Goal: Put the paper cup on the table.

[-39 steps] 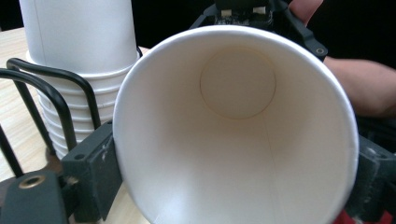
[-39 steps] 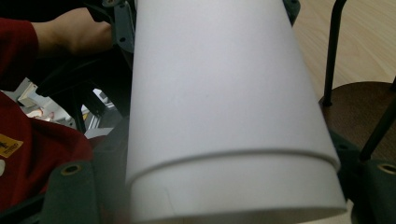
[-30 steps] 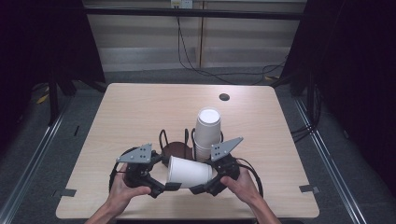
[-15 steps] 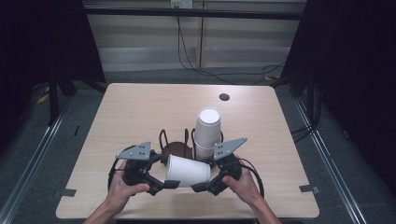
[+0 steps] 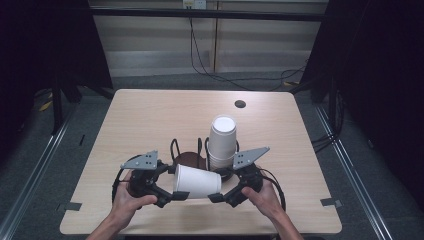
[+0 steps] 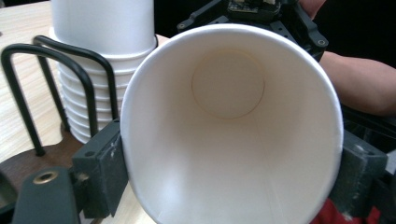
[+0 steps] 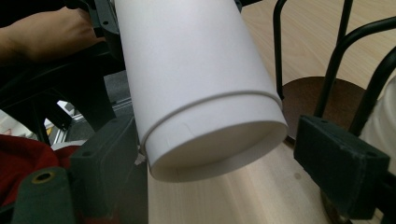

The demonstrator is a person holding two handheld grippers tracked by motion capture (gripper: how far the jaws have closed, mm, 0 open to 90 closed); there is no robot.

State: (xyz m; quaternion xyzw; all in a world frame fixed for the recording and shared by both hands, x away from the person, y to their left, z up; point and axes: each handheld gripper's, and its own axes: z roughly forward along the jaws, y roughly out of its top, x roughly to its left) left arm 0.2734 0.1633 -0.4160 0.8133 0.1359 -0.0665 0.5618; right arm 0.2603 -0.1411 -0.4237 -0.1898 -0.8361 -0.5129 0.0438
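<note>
A white paper cup (image 5: 197, 181) (image 6: 229, 140) lies on its side in the air above the table's near edge, between both grippers. My left gripper (image 5: 172, 193) (image 6: 229, 175) is shut on its rim, and the cup's mouth faces that camera. My right gripper (image 5: 220, 196) (image 7: 224, 163) stands open around the cup's base (image 7: 196, 84); its left pad touches the wall and its right pad (image 7: 341, 163) stands clear. Behind them, a stack of white cups (image 5: 222, 142) (image 6: 102, 56) stands upside down in a black wire holder (image 5: 192, 159) (image 7: 317, 102).
The wooden table (image 5: 150, 120) has a small dark hole (image 5: 240, 104) near its far edge. The holder's wire loops (image 6: 88, 88) (image 7: 336, 60) rise close beside both grippers. Dark floor and rails surround the table.
The cup and my left gripper have shifted slightly left and away from the table's near edge. My right gripper has edged a little to the right.
</note>
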